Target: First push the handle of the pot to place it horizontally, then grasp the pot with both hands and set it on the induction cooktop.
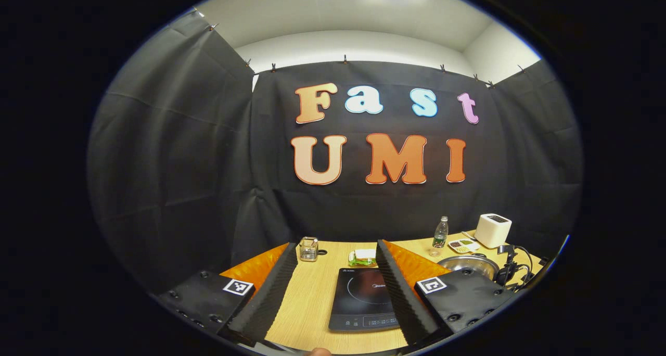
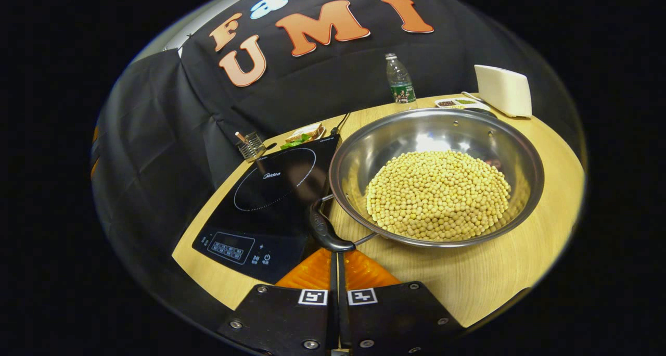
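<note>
Wooden table [image 2: 520, 272], black-curtained booth. The pot [image 2: 437, 176] of beans points its handle [image 2: 325, 228] at your right gripper [image 2: 337, 257], pressed together, perhaps touching it. Your left gripper [image 1: 333, 278] gapes wide above the induction cooktop [image 1: 361, 299].

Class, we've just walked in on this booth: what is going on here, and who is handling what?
A person holds a gripper in each hand at a wooden table. The right gripper, fingers closed together, sits at the black handle of a steel pot full of yellow beans, apparently pushing it. The pot stands on the table beside the induction cooktop, not on it yet. The left gripper is open above the cooktop, holding nothing.
</note>
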`<state>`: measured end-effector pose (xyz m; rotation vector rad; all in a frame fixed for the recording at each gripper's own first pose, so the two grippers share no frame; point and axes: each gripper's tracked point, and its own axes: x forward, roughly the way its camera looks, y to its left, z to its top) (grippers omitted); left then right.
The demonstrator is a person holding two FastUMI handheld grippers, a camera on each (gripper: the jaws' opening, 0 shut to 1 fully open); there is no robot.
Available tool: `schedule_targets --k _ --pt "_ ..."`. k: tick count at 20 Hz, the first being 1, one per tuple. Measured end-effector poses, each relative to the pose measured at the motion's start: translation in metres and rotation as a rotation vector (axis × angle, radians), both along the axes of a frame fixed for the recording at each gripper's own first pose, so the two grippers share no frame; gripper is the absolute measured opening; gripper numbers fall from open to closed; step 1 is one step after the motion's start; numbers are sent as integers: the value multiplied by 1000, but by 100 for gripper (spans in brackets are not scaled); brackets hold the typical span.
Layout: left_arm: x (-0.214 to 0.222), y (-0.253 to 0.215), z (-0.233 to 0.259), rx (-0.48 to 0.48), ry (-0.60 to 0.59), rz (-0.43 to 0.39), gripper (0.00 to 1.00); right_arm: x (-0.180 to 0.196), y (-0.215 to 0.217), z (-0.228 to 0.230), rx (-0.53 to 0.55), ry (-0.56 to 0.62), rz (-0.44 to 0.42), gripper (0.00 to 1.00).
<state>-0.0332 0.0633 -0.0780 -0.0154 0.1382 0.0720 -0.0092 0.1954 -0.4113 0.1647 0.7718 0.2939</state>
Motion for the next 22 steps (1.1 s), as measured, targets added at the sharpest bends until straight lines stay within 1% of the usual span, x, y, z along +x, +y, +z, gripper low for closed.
schedule_targets --k 2,5,6,7,8,10,17,18,21,22 --pt "0 4 0 6 -2 4 96 9 6 -1 19 1 -14 0" --pt "0 7 -1 7 -5 6 96 21 11 -2 4 -19 -23 0" --pt "-1 9 -1 5 -8 7 99 25 13 -2 3 -21 -22 0" --pt "-2 10 -1 3 -12 9 96 28 16 -3 6 -22 -22 0" --pt "-1 12 0 2 -16 13 99 34 19 -4 10 -20 -24 0" --pt "-1 15 -3 5 -17 20 96 43 21 -6 12 -23 -31 0" --pt "2 22 -14 4 -8 34 96 73 26 -9 33 -39 -90 0" --pt "3 23 -15 3 -6 35 99 77 25 -10 38 -43 -101 1" --pt "8 22 -20 -7 -3 38 98 88 19 -9 49 -53 -138 1" --pt "10 22 -21 -7 -4 37 96 92 18 -10 55 -52 -148 1"
